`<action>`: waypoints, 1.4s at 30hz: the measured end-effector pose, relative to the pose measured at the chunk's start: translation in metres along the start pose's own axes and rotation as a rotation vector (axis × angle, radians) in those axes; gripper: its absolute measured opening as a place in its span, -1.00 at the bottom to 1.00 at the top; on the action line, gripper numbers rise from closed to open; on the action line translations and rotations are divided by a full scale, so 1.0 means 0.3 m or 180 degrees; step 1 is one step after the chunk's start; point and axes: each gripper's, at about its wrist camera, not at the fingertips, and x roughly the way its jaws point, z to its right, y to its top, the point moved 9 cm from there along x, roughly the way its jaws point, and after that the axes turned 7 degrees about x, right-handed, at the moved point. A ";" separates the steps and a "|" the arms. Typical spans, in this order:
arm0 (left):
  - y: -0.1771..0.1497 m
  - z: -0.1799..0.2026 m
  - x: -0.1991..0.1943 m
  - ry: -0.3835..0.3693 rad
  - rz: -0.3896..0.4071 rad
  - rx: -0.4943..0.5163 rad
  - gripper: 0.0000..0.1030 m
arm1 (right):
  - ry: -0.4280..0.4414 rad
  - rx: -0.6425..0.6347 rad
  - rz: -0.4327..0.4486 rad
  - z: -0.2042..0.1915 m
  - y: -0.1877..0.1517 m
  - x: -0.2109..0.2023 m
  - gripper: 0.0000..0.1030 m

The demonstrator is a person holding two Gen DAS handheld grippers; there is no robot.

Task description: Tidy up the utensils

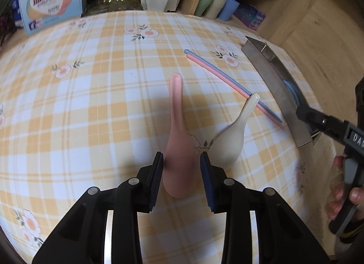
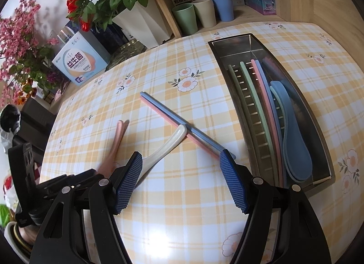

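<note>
I am looking down my left gripper: its jaws are standing narrow around the bowl of the pink spoon, pads against both sides, so it is holding that spoon, handle pointing toward twelve o'clock. The cream spoon is lying just beside it at two o'clock, its handle tip resting on the pink and blue chopsticks, which are crossing the checked surface diagonally.

My right gripper is hovering with jaws wide and nothing between the pads; the cream spoon's handle is passing just by the left pad, and the chopstick tips are reaching the right pad.

The steel tray is sitting at two o'clock in the right view, already holding green, pink and blue chopsticks and a blue spoon. Cups, a white flower pot and a boxed product are crowding the far edge around eleven to twelve o'clock.
</note>
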 end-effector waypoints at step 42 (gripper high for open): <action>0.021 -0.167 -0.026 0.0539 0.0020 0.0021 -0.41 | 0.0052 0.0068 -0.0027 0.004 -0.011 0.005 0.32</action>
